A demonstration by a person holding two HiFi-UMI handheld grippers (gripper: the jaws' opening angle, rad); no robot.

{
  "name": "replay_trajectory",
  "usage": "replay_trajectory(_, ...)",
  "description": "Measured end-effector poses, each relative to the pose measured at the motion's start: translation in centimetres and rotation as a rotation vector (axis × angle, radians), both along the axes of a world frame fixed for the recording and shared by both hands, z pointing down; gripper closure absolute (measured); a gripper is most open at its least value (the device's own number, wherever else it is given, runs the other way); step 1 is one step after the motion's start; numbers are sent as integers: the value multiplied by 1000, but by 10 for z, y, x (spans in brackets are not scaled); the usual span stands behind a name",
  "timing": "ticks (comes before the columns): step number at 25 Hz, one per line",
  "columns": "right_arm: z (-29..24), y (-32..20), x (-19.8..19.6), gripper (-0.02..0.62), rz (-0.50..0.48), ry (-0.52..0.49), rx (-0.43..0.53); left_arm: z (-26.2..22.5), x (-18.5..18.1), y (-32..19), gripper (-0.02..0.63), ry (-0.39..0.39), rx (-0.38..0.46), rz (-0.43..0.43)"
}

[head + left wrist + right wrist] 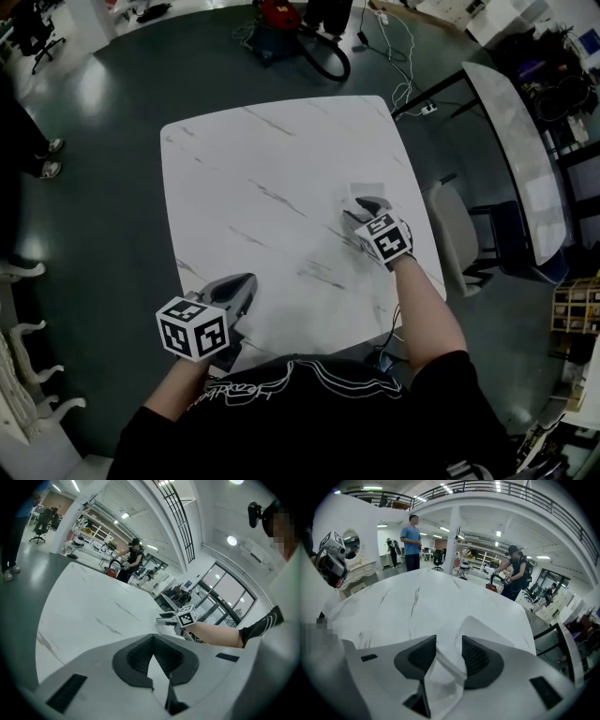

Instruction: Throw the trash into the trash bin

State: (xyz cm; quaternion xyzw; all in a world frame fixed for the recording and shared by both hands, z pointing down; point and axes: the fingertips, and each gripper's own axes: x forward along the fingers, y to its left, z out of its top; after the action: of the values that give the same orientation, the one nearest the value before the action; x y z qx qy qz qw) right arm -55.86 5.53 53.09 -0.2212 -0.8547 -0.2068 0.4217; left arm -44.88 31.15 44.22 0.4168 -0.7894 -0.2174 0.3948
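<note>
A crumpled white sheet of paper (367, 190) lies on the white marble table (262, 187) near its right edge. My right gripper (364, 208) points down onto it. In the right gripper view the paper (487, 627) rises in a fold between the two dark pads of the right gripper (449, 641), which stand apart around it and do not visibly press on it. My left gripper (248, 278) hovers over the table's near left corner, its tips (153, 637) meeting with nothing held. No trash bin shows in any view.
A grey chair (455, 234) stands off the table's right edge, with a second long table (520, 159) beyond it. A red vacuum with a black hose (281, 19) sits on the floor behind the table. People (411, 536) stand in the background.
</note>
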Motion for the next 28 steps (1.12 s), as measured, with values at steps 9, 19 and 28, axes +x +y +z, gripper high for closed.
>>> replay_trajectory(9,-20,11,8,426,6,-77,-38,-3,7,-1,601,-1,-8,-1)
replay_trajectory(19,-89,3,51,426,67,-241,-111,-19,42,-34,601,-27,0,70)
replay_trajectory(28,-153,-49,150,426,201,-387,-191,-33,98,-93,601,-74,-16,196)
